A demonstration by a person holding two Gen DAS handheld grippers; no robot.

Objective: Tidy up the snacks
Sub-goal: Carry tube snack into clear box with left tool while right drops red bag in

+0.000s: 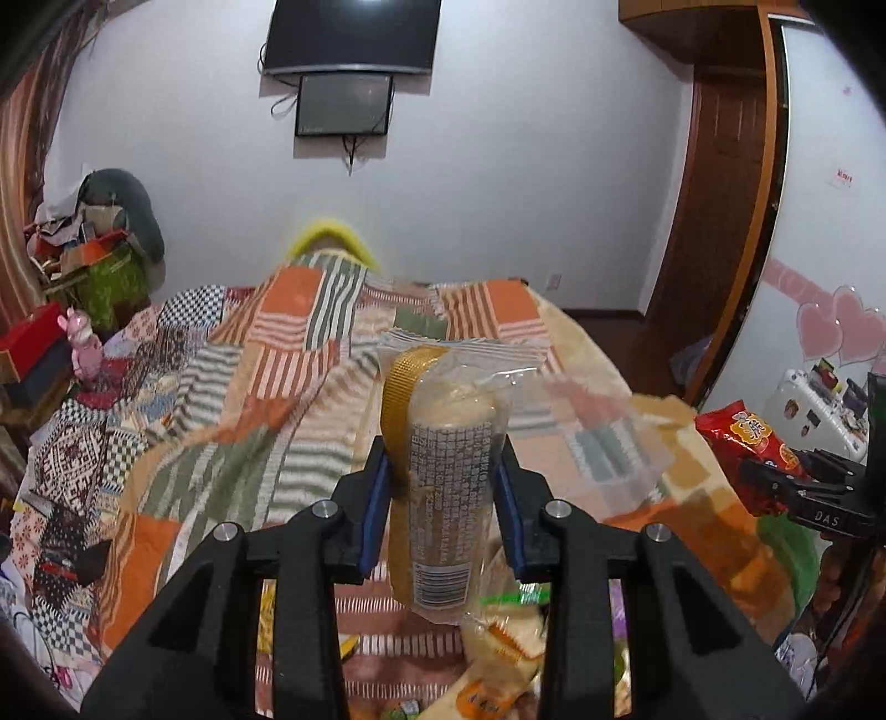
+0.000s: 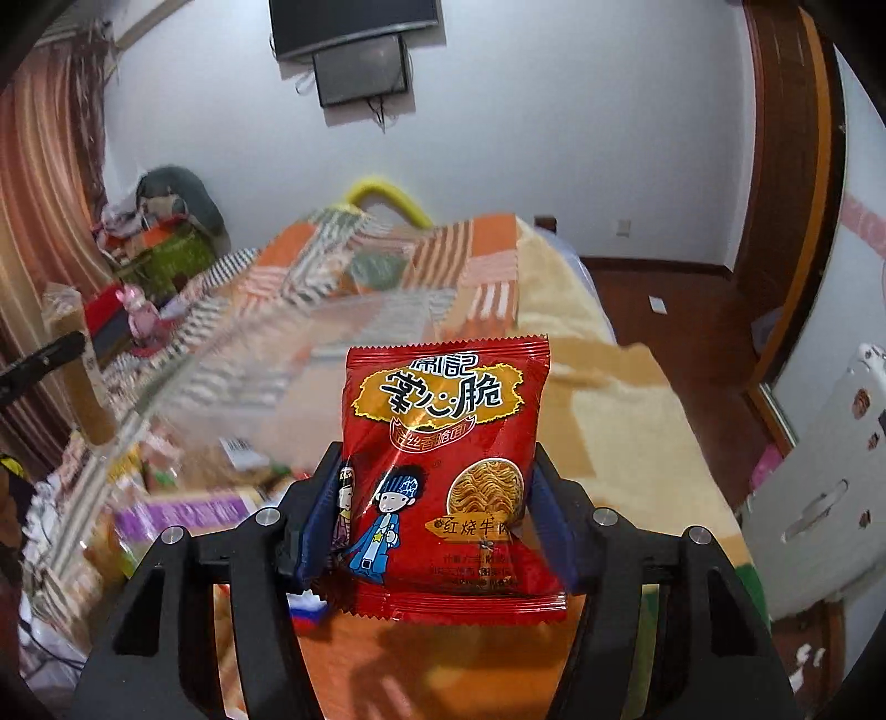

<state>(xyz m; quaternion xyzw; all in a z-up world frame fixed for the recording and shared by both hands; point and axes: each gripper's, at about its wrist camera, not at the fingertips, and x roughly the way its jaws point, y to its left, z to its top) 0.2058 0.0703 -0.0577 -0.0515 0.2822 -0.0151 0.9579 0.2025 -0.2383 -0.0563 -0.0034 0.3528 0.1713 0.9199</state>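
My left gripper [image 1: 443, 471] is shut on a clear-wrapped roll of biscuits [image 1: 448, 498] with a gold band, held upright above the bed. My right gripper [image 2: 434, 487] is shut on a red crispy-noodle snack packet [image 2: 443, 471], also held in the air above the bed. In the left wrist view the right gripper [image 1: 775, 476] and its red packet [image 1: 742, 437] show at the right edge. In the right wrist view the biscuit roll [image 2: 83, 376] shows at the far left. Several loose snack packets [image 2: 183, 498] lie blurred on the bed at the lower left.
A patchwork blanket [image 1: 266, 354] covers the bed. Clutter and boxes [image 1: 94, 260] stand at the left by the curtain. A TV [image 1: 349, 39] hangs on the far wall. A wooden door frame [image 1: 714, 221] and a white suitcase [image 2: 819, 487] are at the right.
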